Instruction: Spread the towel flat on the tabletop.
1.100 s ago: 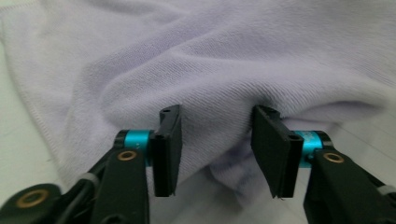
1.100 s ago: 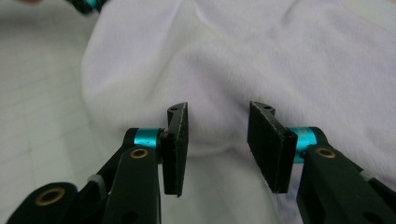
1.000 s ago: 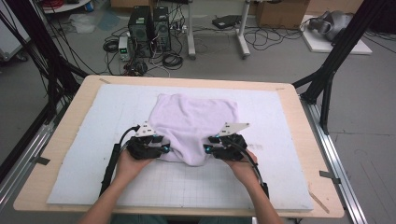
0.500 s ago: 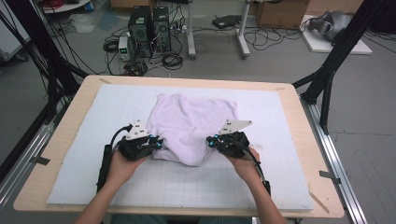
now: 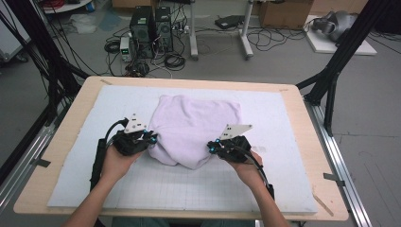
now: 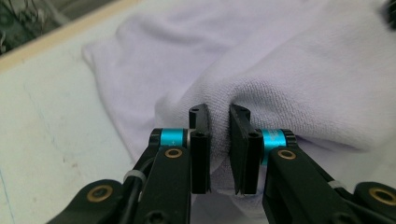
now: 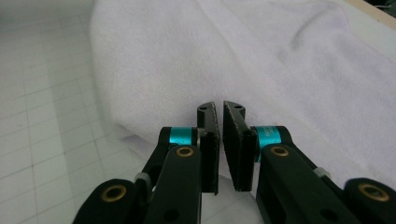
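Note:
A lavender towel (image 5: 194, 125) lies rumpled on the white gridded mat (image 5: 283, 184). My left gripper (image 5: 150, 139) is at its near-left edge. In the left gripper view the jaws have just closed, and a fold of the towel (image 6: 289, 84) is pinched between the left gripper's (image 6: 218, 116) pads. My right gripper (image 5: 211, 146) is at the near-right edge. Its jaws have also drawn together within the last second, so my right gripper (image 7: 219, 112) now stands shut on the towel's (image 7: 233, 56) hem. The near edge of the towel hangs lifted between the two grippers.
The mat covers a wooden table (image 5: 56, 156) with a bare rim on all sides. Black frame poles (image 5: 331, 75) rise at the far corners. Computer cases (image 5: 151, 28) and cables sit on the floor beyond the far edge.
Both grippers have closed on the towel's near edge. The left hand has risen a little, and the towel's near edge is now bunched and raised off the mat.

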A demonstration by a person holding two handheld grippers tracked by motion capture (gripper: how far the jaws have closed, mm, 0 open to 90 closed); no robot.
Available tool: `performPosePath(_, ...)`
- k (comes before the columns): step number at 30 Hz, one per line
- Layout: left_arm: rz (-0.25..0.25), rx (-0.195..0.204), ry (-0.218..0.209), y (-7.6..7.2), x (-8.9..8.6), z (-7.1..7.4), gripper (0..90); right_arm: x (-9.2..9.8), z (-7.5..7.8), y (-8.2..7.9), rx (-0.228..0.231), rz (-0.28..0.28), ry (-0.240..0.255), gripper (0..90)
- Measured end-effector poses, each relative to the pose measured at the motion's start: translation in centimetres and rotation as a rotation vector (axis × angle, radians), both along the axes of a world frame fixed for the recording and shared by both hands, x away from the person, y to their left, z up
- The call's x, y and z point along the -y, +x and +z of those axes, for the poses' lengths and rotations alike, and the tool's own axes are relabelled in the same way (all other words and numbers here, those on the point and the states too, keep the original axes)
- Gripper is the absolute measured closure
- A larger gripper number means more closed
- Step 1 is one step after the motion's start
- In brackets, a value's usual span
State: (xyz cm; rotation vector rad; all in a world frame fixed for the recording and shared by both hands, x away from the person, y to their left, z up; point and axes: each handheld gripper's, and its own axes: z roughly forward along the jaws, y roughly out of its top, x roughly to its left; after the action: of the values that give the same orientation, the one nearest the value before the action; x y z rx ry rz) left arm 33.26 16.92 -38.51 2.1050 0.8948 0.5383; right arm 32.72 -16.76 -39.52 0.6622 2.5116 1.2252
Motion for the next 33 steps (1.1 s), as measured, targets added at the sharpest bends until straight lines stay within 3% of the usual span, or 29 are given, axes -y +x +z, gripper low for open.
performPosePath(3, 0.027, -0.037, -0.003, 1.6, 0.2, -1.3, 75.3, 0.5, -0.3, 0.6, -0.022, -0.017, 0.016, 82.7)
performPosePath(6, 0.036, -0.058, -0.021, 1.7, 0.0, -1.3, 64.1, 0.9, -0.1, 0.3, -0.027, -0.018, 0.034, 79.6)
performPosePath(11, 0.008, -0.002, -0.065, -0.9, -0.9, -0.1, 55.8, 1.0, -0.2, -0.8, -0.024, 0.014, 0.022, 75.8)
performPosePath(14, -0.026, 0.005, -0.063, -2.5, -1.4, -0.5, 54.7, 0.9, -0.5, -1.7, -0.019, 0.033, 0.012, 72.7)
performPosePath(17, -0.071, -0.024, -0.082, -3.5, -1.2, -1.6, 57.7, 0.8, -1.0, -2.4, -0.019, 0.046, 0.010, 70.7)
performPosePath(19, -0.108, -0.068, -0.089, -3.6, -0.7, -2.5, 61.3, 0.5, -1.6, -2.6, -0.039, 0.067, 0.011, 70.8)
performPosePath(20, -0.117, -0.082, -0.079, -3.6, -0.3, -2.9, 61.2, 0.2, -2.0, -2.7, -0.049, 0.073, 0.003, 69.7)
performPosePath(23, -0.118, -0.096, 0.004, -3.2, 1.1, -4.2, 59.0, -0.9, -3.3, -2.7, -0.066, 0.074, -0.029, 62.8)
performPosePath(26, -0.125, -0.100, 0.030, -2.7, 1.9, -4.9, 67.8, -1.9, -4.2, -2.5, -0.067, 0.063, -0.068, 61.9)
performPosePath(28, -0.126, -0.087, 0.031, -2.5, 2.1, -4.9, 74.5, -2.4, -4.7, -2.3, -0.050, 0.037, -0.093, 66.2)
performPosePath(33, -0.142, -0.070, 0.024, -3.1, 1.8, -4.3, 81.0, -2.5, -4.9, -2.0, -0.031, 0.011, -0.084, 84.8)
